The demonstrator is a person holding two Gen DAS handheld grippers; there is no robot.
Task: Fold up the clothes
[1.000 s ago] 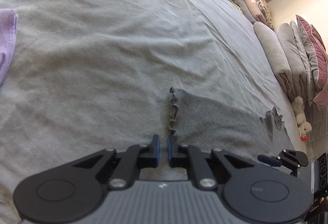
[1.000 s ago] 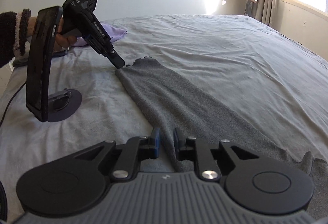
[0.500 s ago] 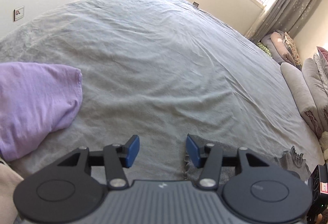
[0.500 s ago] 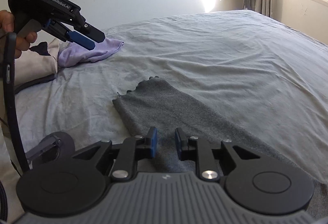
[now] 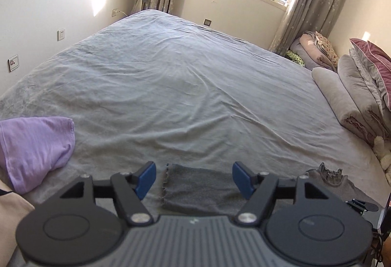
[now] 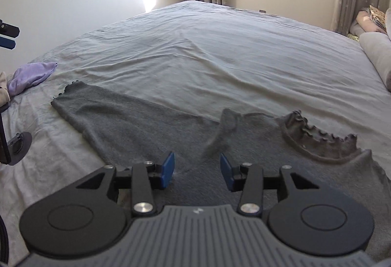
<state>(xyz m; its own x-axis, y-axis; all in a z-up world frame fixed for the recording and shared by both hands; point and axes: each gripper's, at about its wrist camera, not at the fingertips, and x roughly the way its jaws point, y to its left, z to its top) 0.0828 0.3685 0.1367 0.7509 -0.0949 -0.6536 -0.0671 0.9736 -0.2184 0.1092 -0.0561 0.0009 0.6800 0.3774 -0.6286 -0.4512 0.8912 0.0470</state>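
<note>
Lying at the left edge of the grey bed (image 6: 220, 51), a lilac cloth (image 6: 31, 73) sits apart from the dark grey top (image 6: 136, 120) spread flat along the frame's lower middle; both grippers, left (image 5: 191, 177) and right (image 6: 196, 169), have just been opening, fingers apart above it, nothing clamped
</note>
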